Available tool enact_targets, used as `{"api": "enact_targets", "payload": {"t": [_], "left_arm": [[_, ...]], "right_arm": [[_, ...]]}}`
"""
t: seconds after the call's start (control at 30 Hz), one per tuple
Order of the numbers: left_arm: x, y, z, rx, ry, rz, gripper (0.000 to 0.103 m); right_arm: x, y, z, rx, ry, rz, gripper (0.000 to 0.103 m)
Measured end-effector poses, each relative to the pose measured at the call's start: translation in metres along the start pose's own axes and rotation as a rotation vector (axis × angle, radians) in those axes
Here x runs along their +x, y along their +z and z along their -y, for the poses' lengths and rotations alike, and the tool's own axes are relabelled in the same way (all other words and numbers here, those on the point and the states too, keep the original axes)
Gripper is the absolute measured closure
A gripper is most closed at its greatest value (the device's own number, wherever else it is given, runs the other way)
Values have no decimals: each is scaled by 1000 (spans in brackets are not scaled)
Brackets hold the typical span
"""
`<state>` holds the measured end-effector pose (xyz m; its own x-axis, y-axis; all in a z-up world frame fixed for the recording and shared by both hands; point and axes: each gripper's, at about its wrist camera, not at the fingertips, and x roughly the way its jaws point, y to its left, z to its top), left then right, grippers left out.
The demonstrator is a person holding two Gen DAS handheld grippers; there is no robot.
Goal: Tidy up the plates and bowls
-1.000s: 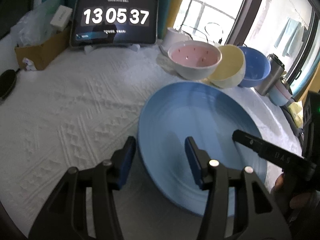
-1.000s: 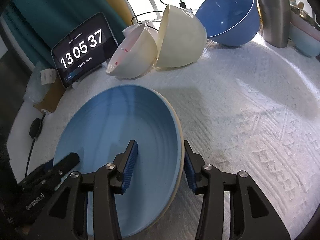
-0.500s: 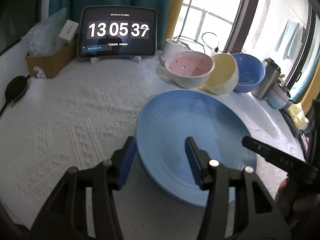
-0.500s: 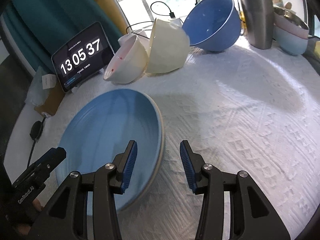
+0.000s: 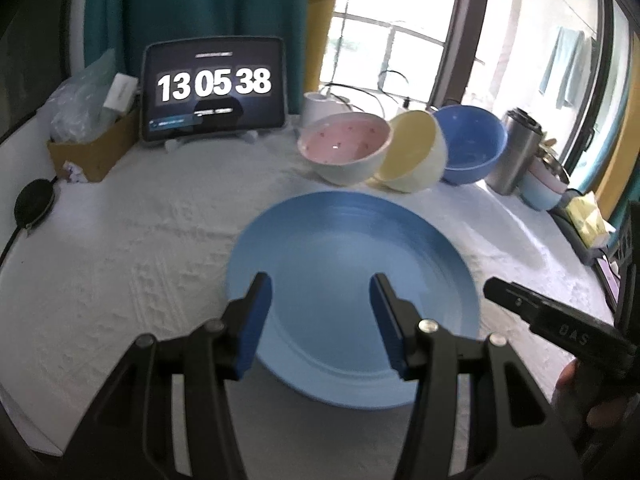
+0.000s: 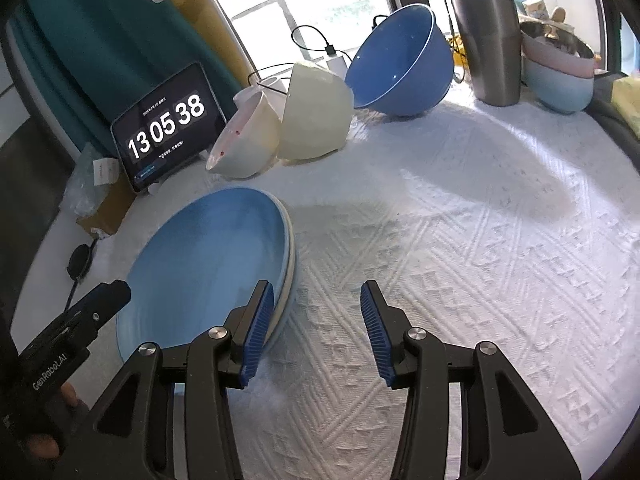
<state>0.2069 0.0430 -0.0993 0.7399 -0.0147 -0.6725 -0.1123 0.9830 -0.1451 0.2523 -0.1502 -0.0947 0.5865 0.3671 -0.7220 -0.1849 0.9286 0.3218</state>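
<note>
- Plates: from the left wrist view, the blue plate (image 5: 352, 296) lies flat on the white tablecloth (image 5: 140, 248), nearer the camera than the three bowls; the pink bowl (image 5: 344, 152), yellow bowl (image 5: 416, 156) and blue bowl (image 5: 472, 148) sit in a row beyond the plate, touching or nearly so, with the tablet clock (image 5: 214, 88) beyond the plate to the left.
- Left gripper (image 5: 320, 320) hangs over the plate's near half with its jaws spread and nothing between the pads; they do not touch the plate.
- Risk here: the yellow bowl is tipped on its side against the pink one. I judge that a careless grab at either could set it rolling toward the plate or knock the blue bowl.
- From the right wrist view, the plate's edge shows lighter rims under the blue one, so it appears to top a stack (image 6: 290, 264).
- Right gripper (image 6: 316, 328) is spread and empty, its inner pad just beside the stack's rim, the rest over bare cloth on the side away from the plate.
- Risk here: a sideways drift could nudge the stack and skew it; the steel tumbler (image 6: 488, 40), standing far beyond the plate beside the blue bowl, could topple if that bowl is dragged.
</note>
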Motion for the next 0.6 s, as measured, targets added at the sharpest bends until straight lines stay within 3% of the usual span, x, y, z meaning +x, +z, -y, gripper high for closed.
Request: {"api": "enact_targets", "payload": {"t": [0.6], "left_arm": [[14, -3, 72, 110, -20, -44, 50]], "right_arm": [[-16, -5, 55, 46, 0, 12, 55]]}}
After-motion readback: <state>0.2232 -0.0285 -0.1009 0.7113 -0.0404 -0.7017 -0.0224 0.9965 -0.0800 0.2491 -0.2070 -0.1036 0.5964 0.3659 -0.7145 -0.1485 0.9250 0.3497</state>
